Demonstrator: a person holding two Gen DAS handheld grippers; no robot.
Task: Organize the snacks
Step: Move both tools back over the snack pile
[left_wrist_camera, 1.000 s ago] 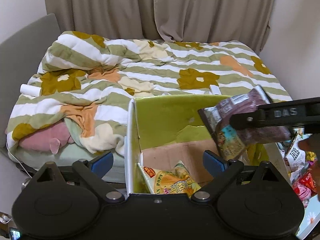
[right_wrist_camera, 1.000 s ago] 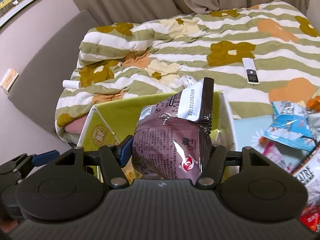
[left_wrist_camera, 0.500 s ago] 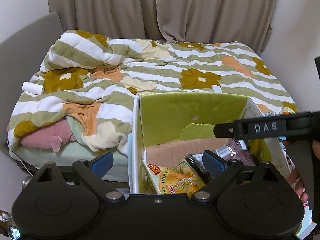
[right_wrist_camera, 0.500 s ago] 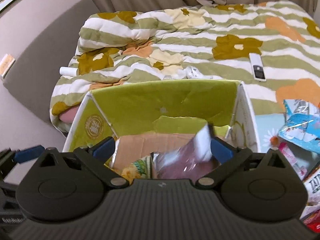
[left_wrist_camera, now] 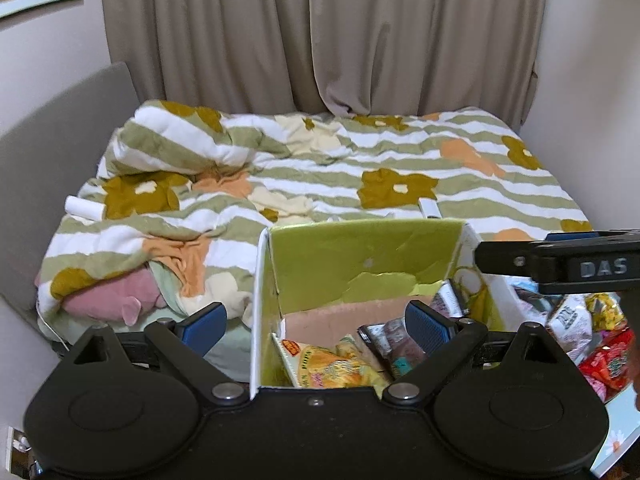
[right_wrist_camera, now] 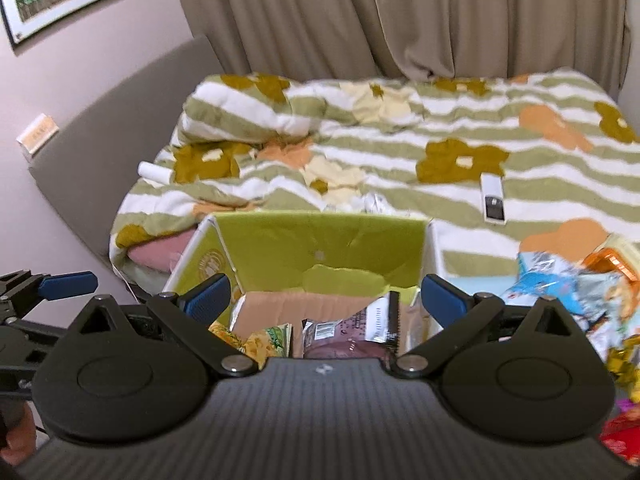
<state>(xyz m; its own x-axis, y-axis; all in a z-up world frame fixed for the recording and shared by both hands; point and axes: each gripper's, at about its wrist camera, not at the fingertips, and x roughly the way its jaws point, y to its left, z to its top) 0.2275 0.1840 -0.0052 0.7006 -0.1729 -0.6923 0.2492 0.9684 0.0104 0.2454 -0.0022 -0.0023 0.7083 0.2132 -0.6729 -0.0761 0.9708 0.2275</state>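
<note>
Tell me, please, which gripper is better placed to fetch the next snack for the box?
Right gripper: open and empty, with the loose snack pile on its side of the box.

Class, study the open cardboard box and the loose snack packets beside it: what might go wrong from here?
1. The maroon foil snack packet lies against the green-lined cardboard box wall, taking space; later packets may jam.
2. The heaped loose snack packets overlap, so the open right gripper might pinch two or knock some off.
</note>
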